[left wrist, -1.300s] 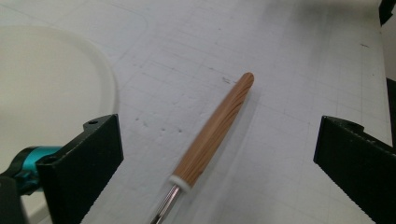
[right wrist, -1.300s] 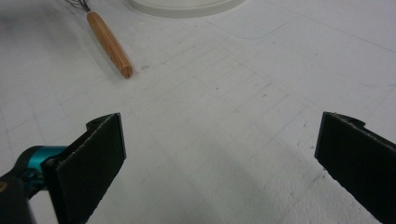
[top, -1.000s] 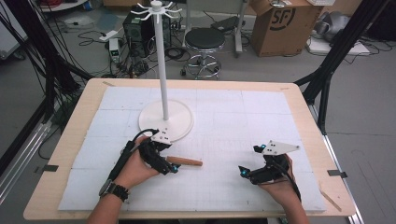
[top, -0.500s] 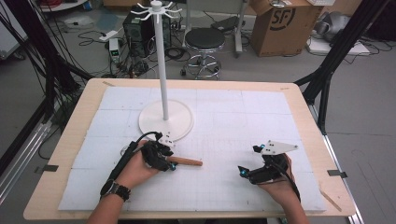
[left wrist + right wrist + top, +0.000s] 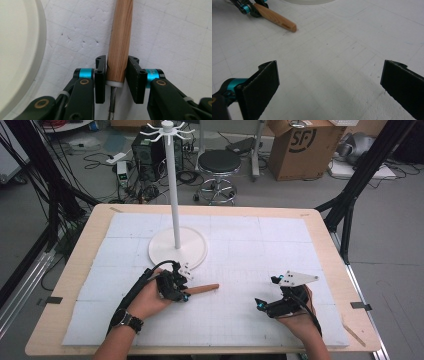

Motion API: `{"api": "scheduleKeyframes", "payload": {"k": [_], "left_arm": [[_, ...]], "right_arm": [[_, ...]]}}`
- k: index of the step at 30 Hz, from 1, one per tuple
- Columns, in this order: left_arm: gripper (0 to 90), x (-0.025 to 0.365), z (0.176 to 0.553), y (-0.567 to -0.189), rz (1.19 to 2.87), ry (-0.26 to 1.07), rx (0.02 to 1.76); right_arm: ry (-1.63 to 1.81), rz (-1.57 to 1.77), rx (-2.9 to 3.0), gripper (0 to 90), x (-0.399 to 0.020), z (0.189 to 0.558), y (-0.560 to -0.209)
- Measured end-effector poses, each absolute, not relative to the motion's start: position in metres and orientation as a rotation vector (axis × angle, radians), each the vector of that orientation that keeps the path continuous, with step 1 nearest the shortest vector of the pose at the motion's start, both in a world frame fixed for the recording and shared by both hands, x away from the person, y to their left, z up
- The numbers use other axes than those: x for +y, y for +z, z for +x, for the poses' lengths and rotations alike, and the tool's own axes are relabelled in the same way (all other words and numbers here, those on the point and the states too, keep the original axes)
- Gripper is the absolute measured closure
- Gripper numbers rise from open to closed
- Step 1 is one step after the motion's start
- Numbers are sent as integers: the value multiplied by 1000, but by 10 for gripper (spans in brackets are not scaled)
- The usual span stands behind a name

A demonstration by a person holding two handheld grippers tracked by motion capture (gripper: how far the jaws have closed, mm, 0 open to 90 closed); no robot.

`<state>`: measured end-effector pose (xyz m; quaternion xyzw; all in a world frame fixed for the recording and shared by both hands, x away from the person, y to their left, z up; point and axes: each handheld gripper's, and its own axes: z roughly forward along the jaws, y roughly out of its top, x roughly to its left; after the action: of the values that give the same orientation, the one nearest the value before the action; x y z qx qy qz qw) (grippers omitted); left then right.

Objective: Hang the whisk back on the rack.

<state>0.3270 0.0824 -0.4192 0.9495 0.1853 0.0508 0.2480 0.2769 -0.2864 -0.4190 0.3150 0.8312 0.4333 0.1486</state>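
Clamped now on the wooden handle [image 5: 120, 40], the left gripper [image 5: 176, 287] has just been closing its jaws: a second ago they stood wide around the handle, and in the left gripper view the two black pads [image 5: 100, 75] press it from either side, just above the white collar [image 5: 114, 83] where a thin metal shank [image 5: 113, 100] runs back between the jaws. What the shank ends in is hidden under the gripper, so the tool's kind cannot be told. In the high view the handle lies flat on the white foam mat [image 5: 240, 245], pointing away to the right of the left hand [image 5: 150, 300], just in front of the round base of the white hook stand [image 5: 177, 247]; the edge of that base shows beside the jaws in the left gripper view. Compared with the earlier pictures the tool has barely shifted and the hand has hardly moved, so the only real change is the grip itself. That suggests the grasp step is done and the lift is next, probably toward the stand's hooks, though the tool is not yet off the mat. The right gripper [image 5: 272, 305] rests well apart near the table's right side, its jaws spread wide with nothing between them, and its own view looks across bare mat toward the handle's tip [image 5: 291, 27].
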Motion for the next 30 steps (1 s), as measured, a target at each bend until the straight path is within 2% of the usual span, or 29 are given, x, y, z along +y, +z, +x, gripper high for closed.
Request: {"api": "scheduleKeyframes", "payload": {"k": [6, 19, 30], "left_arm": [[733, 83, 325, -415, 2596, 147, 501], [734, 102, 319, -388, 2444, 115, 480], [735, 113, 311, -346, 2321, 139, 436]], "right_arm": [[1245, 904, 2386, 10, -287, 277, -419], [1243, 905, 2387, 12, -286, 277, -419], [1251, 899, 2383, 13, -287, 277, -418]]}}
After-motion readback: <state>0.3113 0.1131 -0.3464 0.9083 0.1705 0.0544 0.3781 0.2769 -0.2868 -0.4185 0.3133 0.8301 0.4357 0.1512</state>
